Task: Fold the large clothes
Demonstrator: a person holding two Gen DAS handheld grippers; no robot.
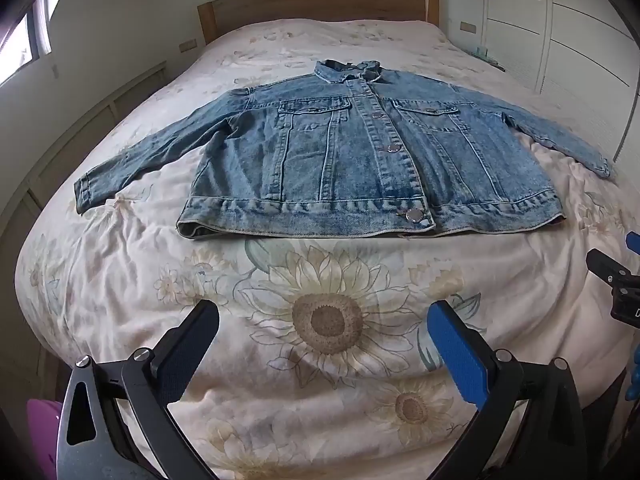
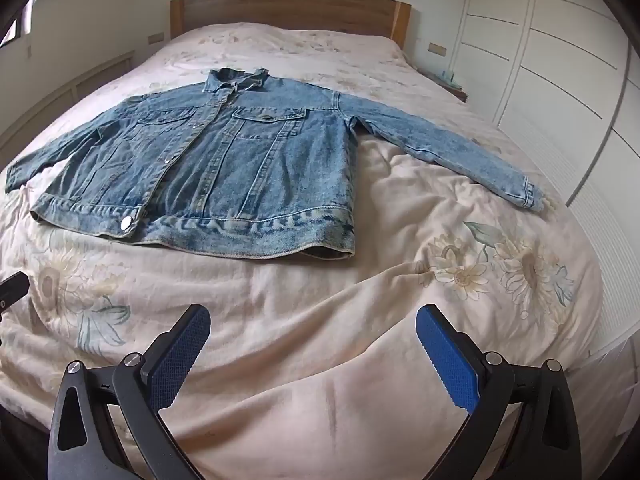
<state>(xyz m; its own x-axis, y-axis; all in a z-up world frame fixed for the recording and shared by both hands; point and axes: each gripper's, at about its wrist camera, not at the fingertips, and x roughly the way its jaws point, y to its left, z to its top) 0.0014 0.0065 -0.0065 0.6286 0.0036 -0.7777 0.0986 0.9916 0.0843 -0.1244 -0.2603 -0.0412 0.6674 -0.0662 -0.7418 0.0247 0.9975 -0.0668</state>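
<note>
A: At twelve o'clock from both your claws, the denim jacket [image 1: 360, 160] lies flat on the bed [image 1: 120, 264], front up, collar toward the wooden headboard [image 1: 320, 0], both sleeves spread out to the sides.

B: And my claws?

A: Your left claw [image 1: 322, 332] stands wide with nothing between its pads, over the sunflower print on the duvet, short of the jacket's hem. Your right claw [image 2: 312, 332] is just as wide and empty, over plain rumpled duvet, also short of the hem.

B: Where is the jacket from the right one?

A: Around eleven o'clock, its near sleeve running out to two o'clock. Your other claw's tip shows at nine o'clock.

B: Is the jacket buttoned?

A: The hem button looks fastened; higher up I cannot tell, the collar is bunched.
</note>
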